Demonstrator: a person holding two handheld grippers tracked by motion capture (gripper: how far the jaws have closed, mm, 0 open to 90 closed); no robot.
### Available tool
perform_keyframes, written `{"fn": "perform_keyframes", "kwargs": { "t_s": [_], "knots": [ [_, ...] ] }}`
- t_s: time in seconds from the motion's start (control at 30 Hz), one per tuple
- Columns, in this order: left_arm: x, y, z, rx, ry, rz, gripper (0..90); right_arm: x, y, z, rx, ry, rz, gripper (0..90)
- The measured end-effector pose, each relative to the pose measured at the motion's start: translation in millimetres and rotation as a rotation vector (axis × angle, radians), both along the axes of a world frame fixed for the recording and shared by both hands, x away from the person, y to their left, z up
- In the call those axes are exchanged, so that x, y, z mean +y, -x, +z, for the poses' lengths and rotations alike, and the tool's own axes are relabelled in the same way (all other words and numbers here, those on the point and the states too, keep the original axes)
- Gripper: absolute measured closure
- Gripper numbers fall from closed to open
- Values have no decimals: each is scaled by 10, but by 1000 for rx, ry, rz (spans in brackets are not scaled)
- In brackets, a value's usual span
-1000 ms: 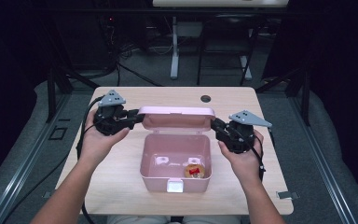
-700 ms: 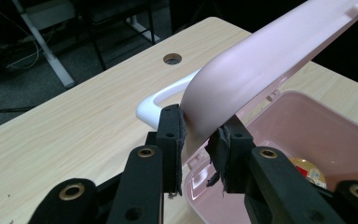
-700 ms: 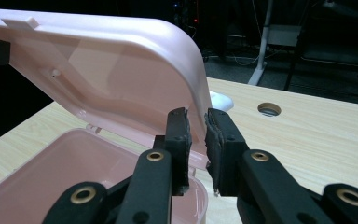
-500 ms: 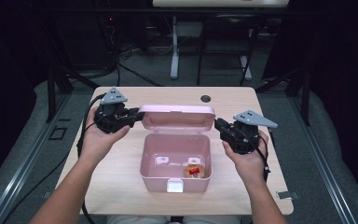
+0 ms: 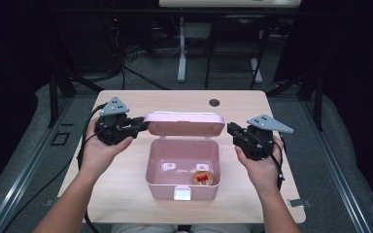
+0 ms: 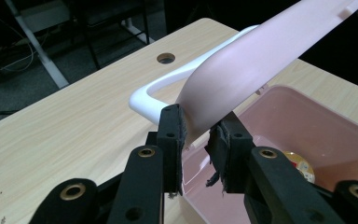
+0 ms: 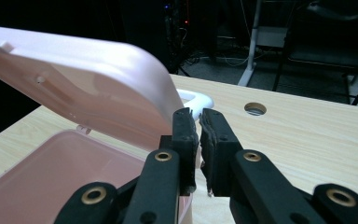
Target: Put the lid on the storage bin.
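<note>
A pink plastic box [image 5: 149,167] stands open in the middle of the wooden table, its lid [image 5: 184,124] tilted up at the back. A small round tan and red item [image 5: 202,178] lies on the box floor. My left gripper [image 5: 143,125] is shut on the lid's left corner [image 6: 200,119], with a pad on each side. My right gripper [image 5: 230,130] sits just off the lid's right end. Its jaws have just been closing and now stand shut [image 7: 199,119] with nothing between them, beside the lid [image 7: 74,70].
A white handle [image 6: 144,98] sticks out behind the lid. A white latch [image 5: 182,194] sits on the box's front wall. The table [image 5: 126,199] has a cable hole [image 5: 214,103] at the back. Dark floor, cables and stand legs lie beyond.
My right gripper has slipped slightly rightward off the lid's right end and its jaws have narrowed. The left gripper and the lid have stayed put.
</note>
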State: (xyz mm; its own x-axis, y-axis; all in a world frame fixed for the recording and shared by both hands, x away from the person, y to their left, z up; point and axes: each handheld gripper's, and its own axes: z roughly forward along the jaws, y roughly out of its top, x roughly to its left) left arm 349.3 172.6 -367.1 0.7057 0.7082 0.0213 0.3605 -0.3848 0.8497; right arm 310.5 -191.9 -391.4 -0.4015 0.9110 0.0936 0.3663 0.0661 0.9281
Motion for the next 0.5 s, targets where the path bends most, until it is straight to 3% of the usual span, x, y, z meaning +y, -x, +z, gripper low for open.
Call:
{"fn": "perform_keyframes", "kwargs": {
  "t_s": [0.33, 0.5],
  "knots": [
    [20, 136, -11, -7, -16, -17, 748, 36, 25, 0, 16, 32, 0, 836],
    [33, 174, -38, -4, -9, -25, 748, -8, 56, -1, 43, -24, 28, 836]
  ]
}}
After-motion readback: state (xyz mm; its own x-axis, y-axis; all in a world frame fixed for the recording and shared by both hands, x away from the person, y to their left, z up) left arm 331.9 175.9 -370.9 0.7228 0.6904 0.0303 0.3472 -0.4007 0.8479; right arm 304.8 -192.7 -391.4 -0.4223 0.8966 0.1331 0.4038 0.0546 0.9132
